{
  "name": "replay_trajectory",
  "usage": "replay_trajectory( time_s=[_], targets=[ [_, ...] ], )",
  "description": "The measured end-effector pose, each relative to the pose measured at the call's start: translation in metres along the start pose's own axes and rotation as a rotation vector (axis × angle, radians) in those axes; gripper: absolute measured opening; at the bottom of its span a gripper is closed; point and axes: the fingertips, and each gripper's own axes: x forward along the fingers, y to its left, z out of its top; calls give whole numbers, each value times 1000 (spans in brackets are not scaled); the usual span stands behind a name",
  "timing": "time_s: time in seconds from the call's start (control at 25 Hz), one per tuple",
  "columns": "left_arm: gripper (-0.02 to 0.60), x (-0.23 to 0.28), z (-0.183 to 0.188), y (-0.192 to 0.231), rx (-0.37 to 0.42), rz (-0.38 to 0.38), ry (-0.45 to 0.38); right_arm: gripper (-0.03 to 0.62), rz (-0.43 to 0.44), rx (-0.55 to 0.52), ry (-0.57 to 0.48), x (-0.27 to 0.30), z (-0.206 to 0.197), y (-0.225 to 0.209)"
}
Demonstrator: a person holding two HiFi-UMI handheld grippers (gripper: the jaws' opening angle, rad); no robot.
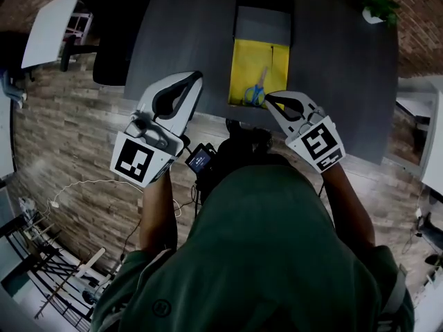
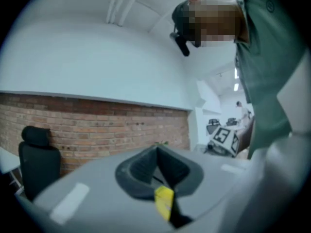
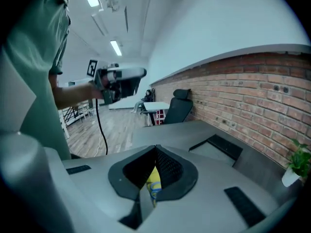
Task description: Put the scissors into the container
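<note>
We hold the left gripper (image 1: 196, 77) at the near left, apart from the container. Its jaws are fully closed and carry nothing. The right gripper (image 1: 268, 100) sits at the near right, with its tip just beside the near right corner of the yellow container (image 1: 243, 61). Its jaws also meet at the tip with nothing pinched; yellow and blue show only through the gap behind them.

The scissors (image 1: 255, 90) lie inside the container at its near end, blue handles toward us. We judge the placement done and the step in hand a withdrawal.

1. Back the right gripper off upward and toward us, clear of the container's rim.
2. Confirm that no part of the scissors overhangs the wall.
3. Leave undisturbed the grey tray (image 1: 263, 23) lying beyond the container on the dark table (image 1: 187, 33).
</note>
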Motion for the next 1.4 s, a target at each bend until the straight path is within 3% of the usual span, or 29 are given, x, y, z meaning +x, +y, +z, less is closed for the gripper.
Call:
replay_trajectory(
  time_s=[0.28, 0.56, 0.72, 1.04, 1.4],
  targets=[
    [0, -9, -1, 9, 23, 38, 7, 5, 69, -137, 319, 48, -114, 31],
    [0, -16, -8, 17, 13, 60, 30, 5, 143, -187, 500, 72, -184, 53],
    [0, -15, -11, 18, 8, 65, 38, 5, 122, -245, 584, 74, -213, 51],
    [0, -9, -18, 21, -1, 60, 52, 5, 18, -218, 612, 74, -228, 29],
    [0, 4, -25, 25, -12, 42, 65, 5, 44, -280, 526, 92, -207, 30]
  ],
)
